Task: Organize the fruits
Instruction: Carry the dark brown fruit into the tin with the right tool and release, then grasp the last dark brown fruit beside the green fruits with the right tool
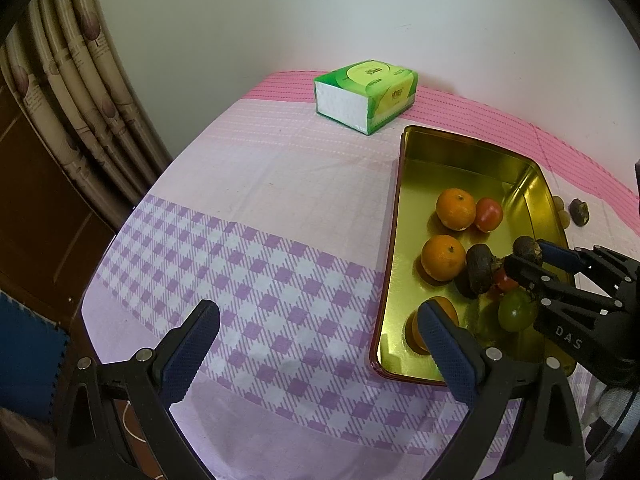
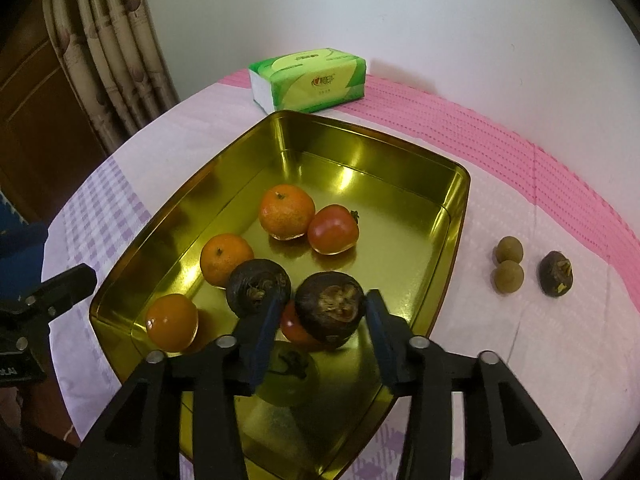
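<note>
Right wrist view: the right gripper (image 2: 324, 316) hangs over the near end of the gold tray (image 2: 452, 236), its fingers (image 2: 262, 332) parted around a dark round fruit (image 2: 331, 308) that sits between them atop a red one; the pads seem clear of its skin, though the angle leaves that unsure. The fruit not yet in the tray, two small green-brown ones (image 2: 509, 268) and another dark one (image 2: 556, 273), lies on the tabletop (image 2: 500, 208) to the right of the tray, on this gripper's side. The left gripper (image 1: 316, 344), fingers spread wide and empty, waits left of the tray, far from those pieces.
</note>
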`<state>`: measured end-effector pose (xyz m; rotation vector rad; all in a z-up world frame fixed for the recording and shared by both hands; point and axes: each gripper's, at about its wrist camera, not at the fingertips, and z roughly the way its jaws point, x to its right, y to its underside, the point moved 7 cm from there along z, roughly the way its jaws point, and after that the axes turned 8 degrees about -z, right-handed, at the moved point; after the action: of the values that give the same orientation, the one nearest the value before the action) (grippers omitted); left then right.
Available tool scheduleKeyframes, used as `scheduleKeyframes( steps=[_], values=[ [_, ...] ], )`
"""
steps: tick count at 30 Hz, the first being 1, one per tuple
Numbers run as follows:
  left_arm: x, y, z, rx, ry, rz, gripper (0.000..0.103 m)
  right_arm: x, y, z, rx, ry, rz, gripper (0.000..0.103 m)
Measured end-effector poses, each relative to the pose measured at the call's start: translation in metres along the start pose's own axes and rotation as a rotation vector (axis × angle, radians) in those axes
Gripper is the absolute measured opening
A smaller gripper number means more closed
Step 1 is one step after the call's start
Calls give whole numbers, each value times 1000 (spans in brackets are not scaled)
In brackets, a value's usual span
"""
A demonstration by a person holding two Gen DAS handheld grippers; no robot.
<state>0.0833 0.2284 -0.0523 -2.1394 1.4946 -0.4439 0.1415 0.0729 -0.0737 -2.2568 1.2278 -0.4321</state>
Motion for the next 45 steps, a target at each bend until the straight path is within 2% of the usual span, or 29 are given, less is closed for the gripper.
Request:
scheduleKeyframes(
  steps=[2,16,27,38,45],
  values=[
    [0,0,0,1,0,0,98,0,-1,-1,5,4,-4,58],
    [2,-1,0,14,-3,6,98,8,-11,-27,71,22,30,78],
    [1,-2,0,17,-5,9,98,57,5,-47,94,91,124,81],
    [3,-2,2,31,-15,15,98,126,41,-44,45,186,219,81],
    [6,-2,2,42,-17,24,98,150,58,-36,29,205,257,81]
  ],
)
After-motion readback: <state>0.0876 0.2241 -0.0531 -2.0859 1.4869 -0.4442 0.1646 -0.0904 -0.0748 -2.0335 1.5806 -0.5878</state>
